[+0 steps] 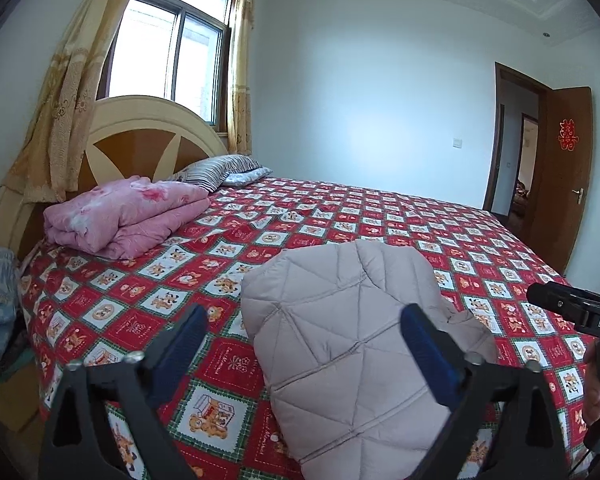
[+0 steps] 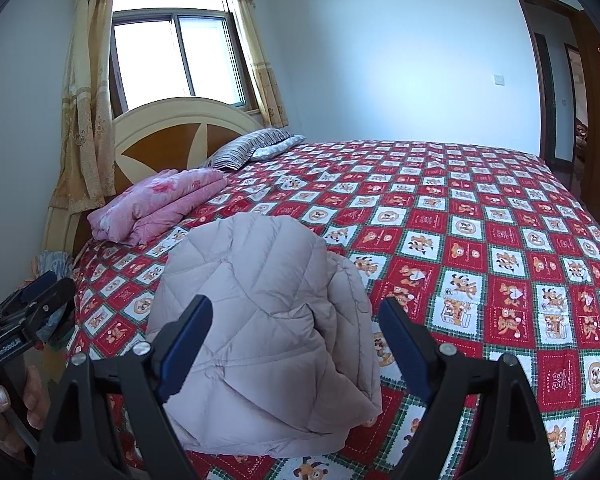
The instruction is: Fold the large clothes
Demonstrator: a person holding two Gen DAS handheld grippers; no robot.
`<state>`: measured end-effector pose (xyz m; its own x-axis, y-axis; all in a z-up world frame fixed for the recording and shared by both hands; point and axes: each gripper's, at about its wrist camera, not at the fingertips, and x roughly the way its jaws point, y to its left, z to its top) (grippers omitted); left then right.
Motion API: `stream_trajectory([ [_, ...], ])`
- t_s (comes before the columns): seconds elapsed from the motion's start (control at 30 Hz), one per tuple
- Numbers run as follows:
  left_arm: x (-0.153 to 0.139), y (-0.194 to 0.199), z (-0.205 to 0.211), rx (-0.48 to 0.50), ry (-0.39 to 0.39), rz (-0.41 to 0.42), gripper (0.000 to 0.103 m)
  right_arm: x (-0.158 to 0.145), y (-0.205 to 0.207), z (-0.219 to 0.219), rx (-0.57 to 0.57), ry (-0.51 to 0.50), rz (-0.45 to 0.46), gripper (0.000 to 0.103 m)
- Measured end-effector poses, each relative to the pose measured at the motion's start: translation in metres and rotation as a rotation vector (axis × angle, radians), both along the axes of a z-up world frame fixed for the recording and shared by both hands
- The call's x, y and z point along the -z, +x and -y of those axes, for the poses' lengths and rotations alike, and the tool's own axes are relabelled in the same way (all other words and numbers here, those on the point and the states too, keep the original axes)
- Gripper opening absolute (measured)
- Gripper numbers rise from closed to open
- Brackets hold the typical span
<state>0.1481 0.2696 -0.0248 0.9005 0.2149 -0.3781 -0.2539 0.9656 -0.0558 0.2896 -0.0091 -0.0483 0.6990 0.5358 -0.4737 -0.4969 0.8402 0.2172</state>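
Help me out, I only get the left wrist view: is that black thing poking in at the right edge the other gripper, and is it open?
Observer: Yes. The right wrist view shows the right gripper open, its blue pads apart. The folded grey quilted jacket lies between them and is not pinched.
Operator: Who is holding my gripper?
Observer: A hand at that view's lower left grips the handle of the left gripper.
Operator: My picture cuts the jacket off at the bottom. Where does it end?
Observer: Its near edge lies on the red patterned bedspread, and more bedspread shows in front of it.
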Motion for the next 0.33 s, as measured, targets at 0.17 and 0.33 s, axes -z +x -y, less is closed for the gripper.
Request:
stream_trajectory([
  [0.17, 0.0004, -0.0016, 0.0053, -0.003, 0.046, 0.010, 0.101, -0.0015, -0.0010, 0.0001, -0.006, -0.005, -0.002, 0.087],
  [0.33, 0.0026, -0.0010, 0.0091, 0.008, 0.068, 0.004, 0.101, -0.0005, -0.0014, 0.0019, -0.007, -0.007, -0.003, 0.088],
])
